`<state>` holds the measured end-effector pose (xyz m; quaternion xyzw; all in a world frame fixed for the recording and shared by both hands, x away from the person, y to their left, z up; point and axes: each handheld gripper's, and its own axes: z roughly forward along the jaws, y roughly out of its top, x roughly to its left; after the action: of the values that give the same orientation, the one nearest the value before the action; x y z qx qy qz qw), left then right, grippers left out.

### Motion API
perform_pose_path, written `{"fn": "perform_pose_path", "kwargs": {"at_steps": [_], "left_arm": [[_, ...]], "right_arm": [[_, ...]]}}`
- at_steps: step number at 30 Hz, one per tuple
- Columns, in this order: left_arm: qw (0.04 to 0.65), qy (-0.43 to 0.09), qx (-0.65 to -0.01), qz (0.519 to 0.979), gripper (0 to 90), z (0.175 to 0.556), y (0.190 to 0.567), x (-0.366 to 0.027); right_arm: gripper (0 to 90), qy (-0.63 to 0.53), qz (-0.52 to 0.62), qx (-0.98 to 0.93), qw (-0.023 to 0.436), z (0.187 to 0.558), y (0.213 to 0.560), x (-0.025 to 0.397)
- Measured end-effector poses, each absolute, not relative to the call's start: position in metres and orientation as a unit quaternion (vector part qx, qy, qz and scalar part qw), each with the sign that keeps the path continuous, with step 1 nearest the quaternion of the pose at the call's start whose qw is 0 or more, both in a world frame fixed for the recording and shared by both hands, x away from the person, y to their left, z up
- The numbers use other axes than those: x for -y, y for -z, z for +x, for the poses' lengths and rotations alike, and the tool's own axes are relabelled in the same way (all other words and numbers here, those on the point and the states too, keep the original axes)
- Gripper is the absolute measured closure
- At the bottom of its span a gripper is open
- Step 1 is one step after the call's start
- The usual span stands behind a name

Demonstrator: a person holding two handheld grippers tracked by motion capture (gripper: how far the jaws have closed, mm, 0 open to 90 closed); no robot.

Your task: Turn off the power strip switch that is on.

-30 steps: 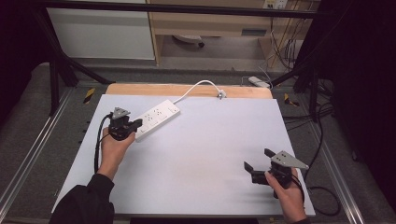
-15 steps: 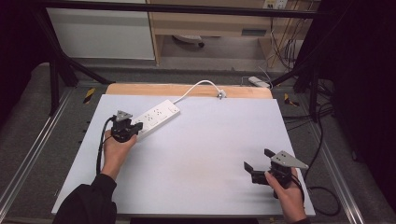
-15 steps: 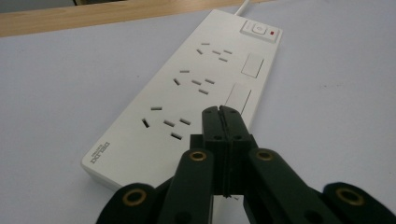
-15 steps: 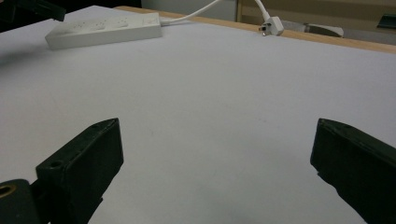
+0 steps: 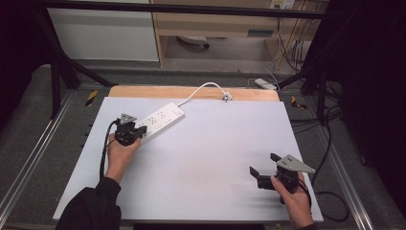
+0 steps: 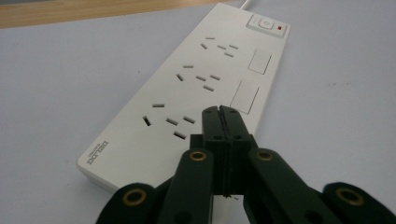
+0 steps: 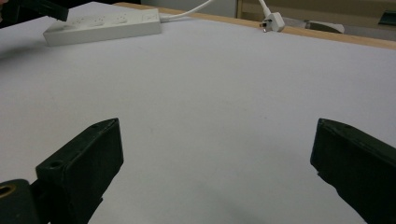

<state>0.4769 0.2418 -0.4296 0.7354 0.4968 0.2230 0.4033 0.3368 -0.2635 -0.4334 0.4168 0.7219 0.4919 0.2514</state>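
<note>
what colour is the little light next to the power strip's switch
Red, clearest in the left gripper view.

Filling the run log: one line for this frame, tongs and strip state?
left tongs: shut, over power strip near end | right tongs: open, holding nothing, above white mat | plug: unplugged, at far edge

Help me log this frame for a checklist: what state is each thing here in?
Left gripper: jaws shut, empty, over the strip's near end.
Right gripper: jaws open, empty.
Power strip: lying flat, sockets all empty.
Plug: unplugged, lying on the table's wooden edge.
</note>
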Motion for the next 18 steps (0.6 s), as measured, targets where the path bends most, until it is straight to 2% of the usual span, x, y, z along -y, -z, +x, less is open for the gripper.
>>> {"fn": "perform_pose_path", "kwargs": {"at_steps": [18], "left_arm": [[0.395, -0.225, -0.497, 0.739, 90.0, 0.4756, 0.4351, -0.2401]], "right_arm": [[2.9, -0.493, 0.417, -0.721, 0.251, 0.3365, 0.4330, 0.2642]]}}
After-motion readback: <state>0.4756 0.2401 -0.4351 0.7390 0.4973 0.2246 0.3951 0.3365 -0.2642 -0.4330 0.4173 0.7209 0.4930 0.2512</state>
